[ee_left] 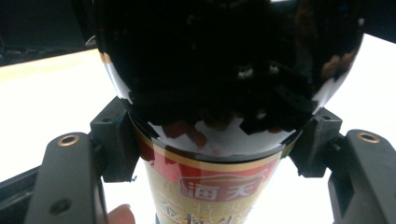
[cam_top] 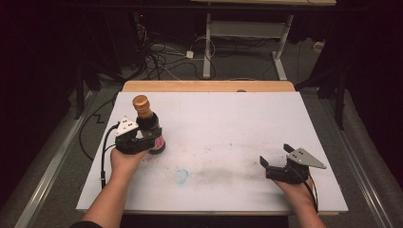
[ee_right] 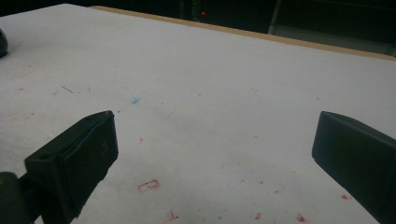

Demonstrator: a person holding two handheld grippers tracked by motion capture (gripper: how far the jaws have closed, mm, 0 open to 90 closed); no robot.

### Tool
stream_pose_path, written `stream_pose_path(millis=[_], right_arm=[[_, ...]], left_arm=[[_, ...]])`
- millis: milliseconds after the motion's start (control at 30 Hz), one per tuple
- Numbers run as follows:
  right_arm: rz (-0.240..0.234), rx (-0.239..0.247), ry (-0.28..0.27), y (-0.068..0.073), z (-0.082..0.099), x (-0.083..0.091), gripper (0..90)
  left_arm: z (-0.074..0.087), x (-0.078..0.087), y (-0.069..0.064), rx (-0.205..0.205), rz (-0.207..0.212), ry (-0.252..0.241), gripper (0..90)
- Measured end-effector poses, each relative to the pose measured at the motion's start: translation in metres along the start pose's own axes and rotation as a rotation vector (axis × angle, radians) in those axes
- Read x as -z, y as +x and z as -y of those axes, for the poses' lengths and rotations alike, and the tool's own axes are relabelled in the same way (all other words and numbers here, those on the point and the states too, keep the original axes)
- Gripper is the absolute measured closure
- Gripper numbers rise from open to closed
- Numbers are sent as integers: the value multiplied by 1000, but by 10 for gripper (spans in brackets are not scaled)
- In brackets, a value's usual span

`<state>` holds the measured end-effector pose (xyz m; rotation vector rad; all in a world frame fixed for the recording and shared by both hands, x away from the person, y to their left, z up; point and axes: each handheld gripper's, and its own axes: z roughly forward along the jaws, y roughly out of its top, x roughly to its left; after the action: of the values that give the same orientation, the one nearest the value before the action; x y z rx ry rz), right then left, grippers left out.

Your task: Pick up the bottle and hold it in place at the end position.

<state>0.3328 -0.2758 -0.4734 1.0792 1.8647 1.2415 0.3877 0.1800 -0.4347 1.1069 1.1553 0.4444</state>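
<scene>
Clamping the dark glass bottle [cam_top: 148,127] across its body, the left gripper [ee_left: 219,154] is pressing a pad into each side just where the shoulder narrows into the labelled barrel, so the bottle is standing upright between its jaws, gold cap [cam_top: 141,101] rising above them. Judging by the glossy glass and the dark fill, it is probably handling as heavy, rigid, slick and breakable; the paper label [ee_left: 205,196] under the pads is likely offering better friction than the bare shoulder above. The right gripper [cam_top: 279,164] is resting well away to the side with its jaws gaping and nothing between them. Beneath both, the white table top [cam_top: 228,123] is lying flat, smudged with red and blue marks. Beyond its wooden far edge [cam_top: 209,86], cables [cam_top: 161,59] are trailing across a dim floor.
</scene>
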Motion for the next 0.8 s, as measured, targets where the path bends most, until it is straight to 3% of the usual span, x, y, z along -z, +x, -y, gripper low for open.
stream_pose_path(millis=[467,800], right_arm=[[-3,1,5,-1,0,0,12],[0,-1,1,-2,0,1,12]], left_arm=[[3,-16,-27,-5,93,31,290],[13,-35,-58,-27,164,60,289]])
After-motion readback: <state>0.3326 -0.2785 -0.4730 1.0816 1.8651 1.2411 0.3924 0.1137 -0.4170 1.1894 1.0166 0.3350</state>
